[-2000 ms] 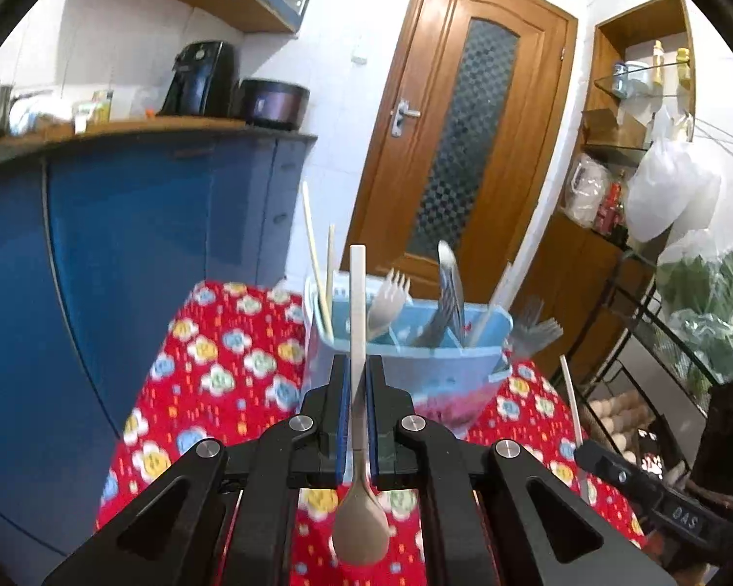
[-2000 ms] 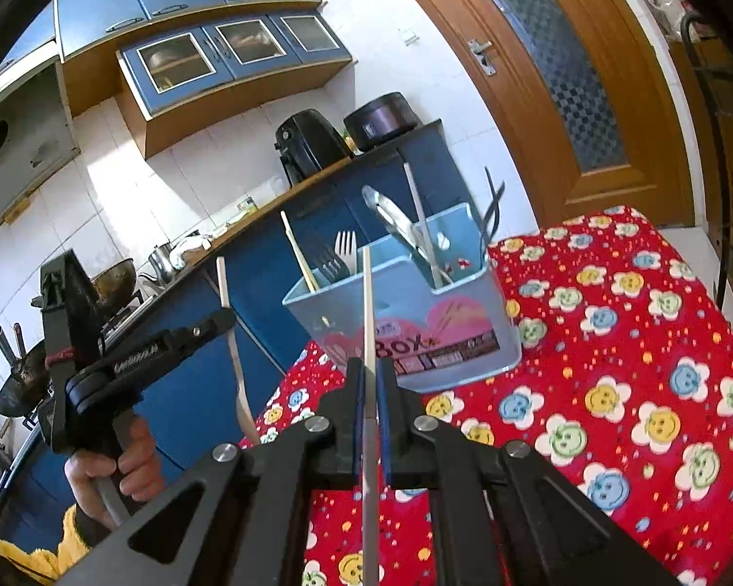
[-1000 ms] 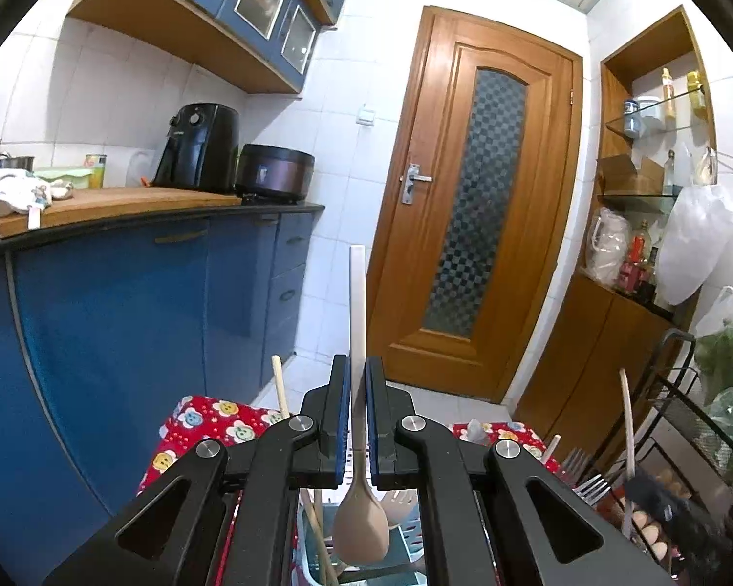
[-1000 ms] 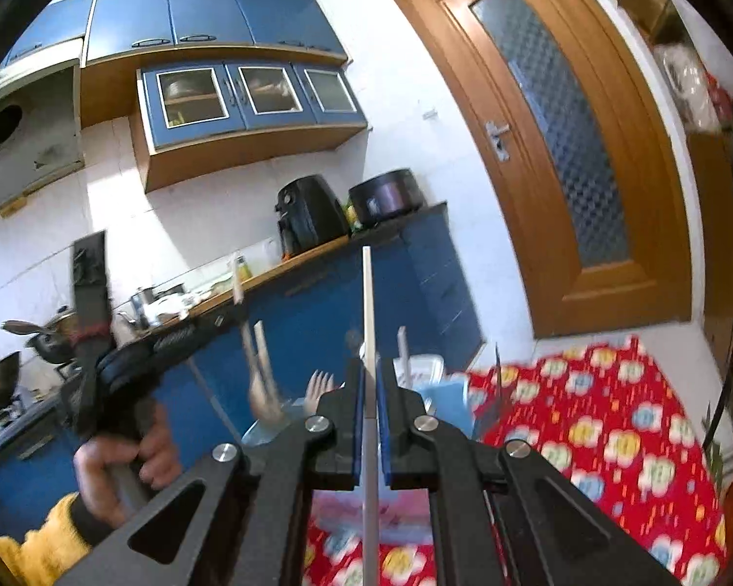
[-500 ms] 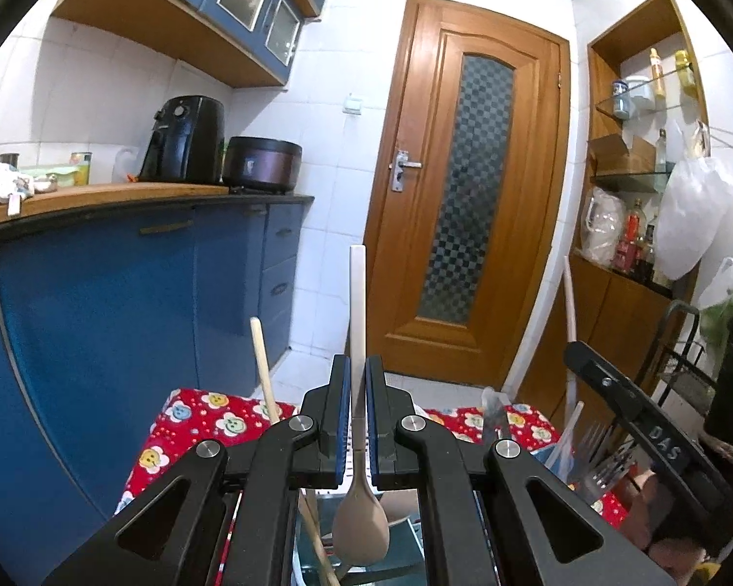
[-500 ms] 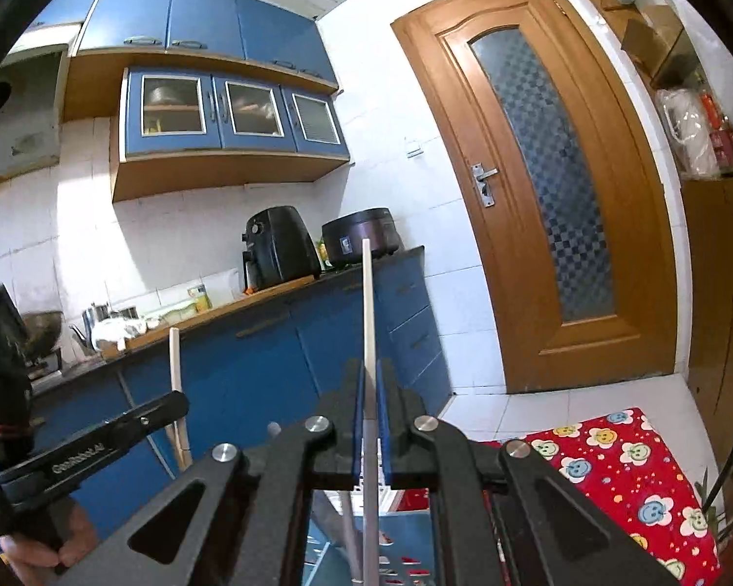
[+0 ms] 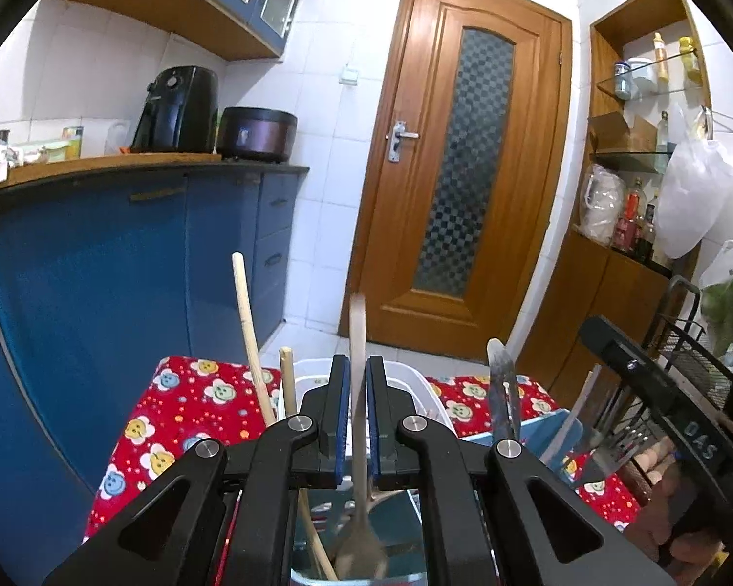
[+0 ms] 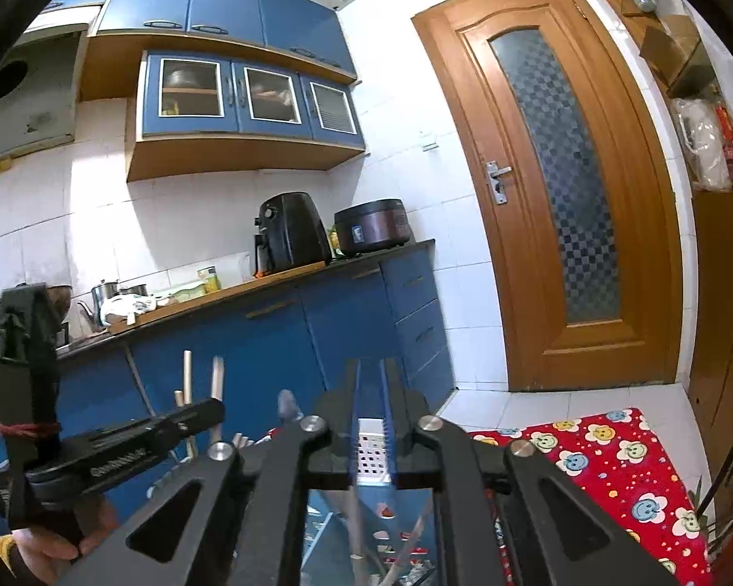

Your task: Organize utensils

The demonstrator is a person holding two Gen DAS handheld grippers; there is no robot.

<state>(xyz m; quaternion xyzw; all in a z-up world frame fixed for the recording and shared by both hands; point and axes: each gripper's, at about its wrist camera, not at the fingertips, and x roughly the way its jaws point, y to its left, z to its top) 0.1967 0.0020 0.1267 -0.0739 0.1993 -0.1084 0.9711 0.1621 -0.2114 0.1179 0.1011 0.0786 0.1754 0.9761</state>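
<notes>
My left gripper (image 7: 358, 381) hangs right over the pale blue utensil holder (image 7: 545, 427). Its jaws stand slightly apart, and the wooden spoon (image 7: 357, 439) is blurred between them, bowl down inside the holder. My right gripper (image 8: 370, 386) is open and empty above the same holder (image 8: 371, 459). A thin stick (image 8: 354, 527) stands blurred in the compartment below it. Other wooden handles (image 7: 249, 332), a metal knife (image 7: 503, 395) and forks (image 7: 625, 439) stand in the holder.
The holder sits on a table with a red flowered cloth (image 7: 190, 410). Blue kitchen cabinets (image 7: 97, 268) stand on the left, a wooden door (image 7: 464, 171) behind. The right hand-held gripper (image 7: 659, 405) shows at the right of the left wrist view.
Both grippers opened. The wooden spoon slid down out of the left jaws into the holder. The chopstick left the right jaws and dropped into the holder.
</notes>
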